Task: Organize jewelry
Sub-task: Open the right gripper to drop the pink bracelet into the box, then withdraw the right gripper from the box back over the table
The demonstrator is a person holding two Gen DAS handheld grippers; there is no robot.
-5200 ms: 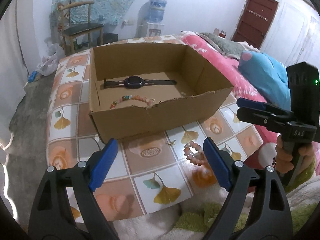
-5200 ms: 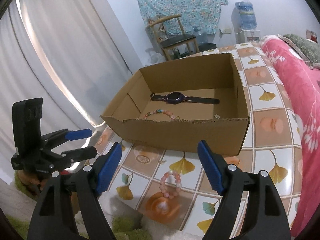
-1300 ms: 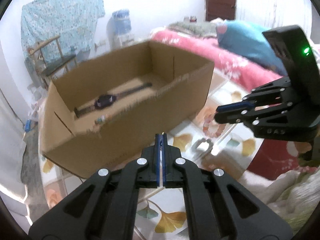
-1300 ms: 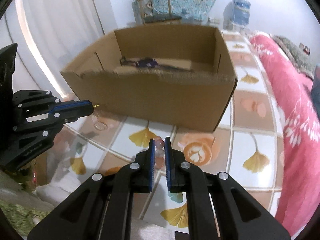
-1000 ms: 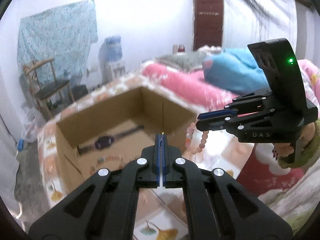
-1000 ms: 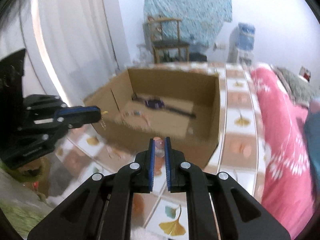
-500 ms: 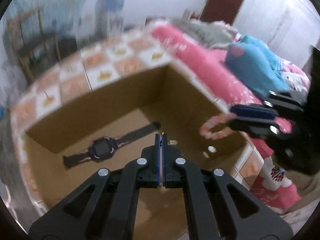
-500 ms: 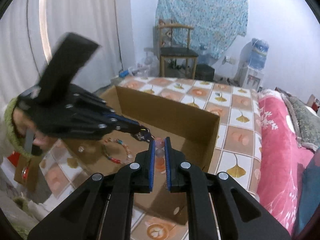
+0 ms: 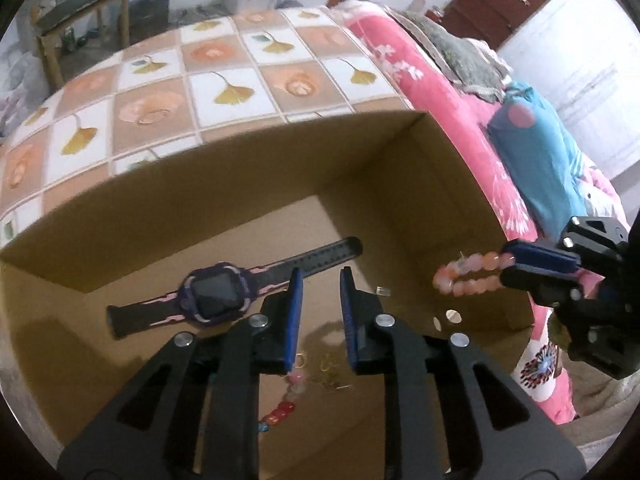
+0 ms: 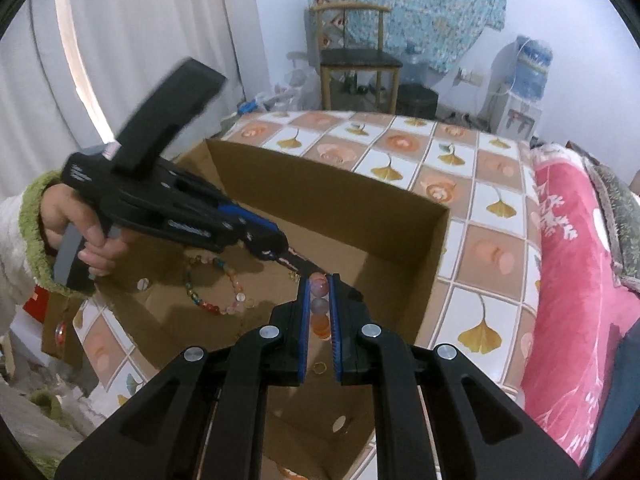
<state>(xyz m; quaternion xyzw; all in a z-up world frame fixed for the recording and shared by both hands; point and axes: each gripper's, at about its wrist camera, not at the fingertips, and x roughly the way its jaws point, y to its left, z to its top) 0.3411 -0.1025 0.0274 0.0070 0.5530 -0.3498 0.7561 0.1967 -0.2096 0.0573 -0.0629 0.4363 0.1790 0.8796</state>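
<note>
Both grippers are over the cardboard box (image 9: 400,184). The left gripper (image 9: 320,320) has just been opening its jaws a narrow way, with nothing between them; small gold earrings (image 9: 330,372) lie below on the box floor, near the multicolour bracelet (image 10: 216,292). The right gripper (image 10: 319,320) clamps the pink bead bracelet (image 9: 468,276) above the box's right side. Next, I judge, it must lower and release.

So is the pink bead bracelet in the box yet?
No. The right gripper is shut on the pink bracelet, held above the cardboard box.
</note>
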